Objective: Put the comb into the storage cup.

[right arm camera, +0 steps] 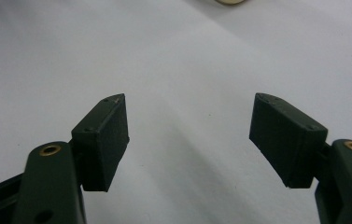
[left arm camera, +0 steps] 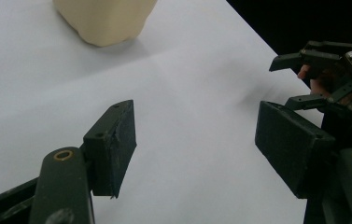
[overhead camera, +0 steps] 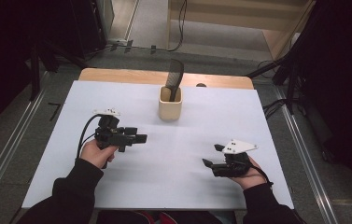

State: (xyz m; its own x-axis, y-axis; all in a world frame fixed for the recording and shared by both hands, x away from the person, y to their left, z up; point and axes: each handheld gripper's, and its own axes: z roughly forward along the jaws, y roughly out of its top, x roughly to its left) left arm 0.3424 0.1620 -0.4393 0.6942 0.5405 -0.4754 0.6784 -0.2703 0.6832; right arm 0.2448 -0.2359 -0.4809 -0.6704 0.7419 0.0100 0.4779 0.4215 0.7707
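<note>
A person is holding the left gripper [overhead camera: 138,138] and right gripper [overhead camera: 209,155] above the white table [overhead camera: 61,154], both spread wide and empty. A black spatula [overhead camera: 174,74] is standing in the cream holder [overhead camera: 170,105], well apart; a careless grab is risking tipping it

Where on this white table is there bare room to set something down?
Bare table runs along the near edge between the left gripper and right gripper, and across both far corners. The only crowded spot is far centre: the cream holder with its black utensil.
</note>
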